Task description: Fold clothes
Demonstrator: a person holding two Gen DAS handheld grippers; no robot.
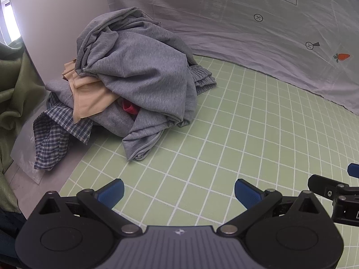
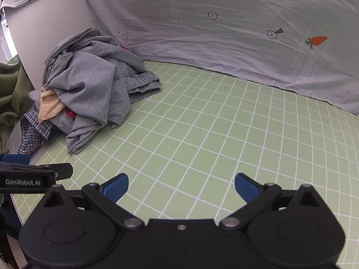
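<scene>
A crumpled pile of clothes lies at the far left of the green grid mat. A grey garment lies on top, over a beige piece, a checked shirt and a bit of red cloth. My left gripper hovers over bare mat in front of the pile, open, nothing between its blue pads. My right gripper is open too, over bare mat, to the right of the left one. Part of the right gripper shows at the left wrist view's right edge.
A pale lilac sheet printed with carrots and arrows hangs behind the mat. An olive green fabric hangs at the far left beside a white wall. The mat spreads right of the pile. The left gripper's side shows at the left.
</scene>
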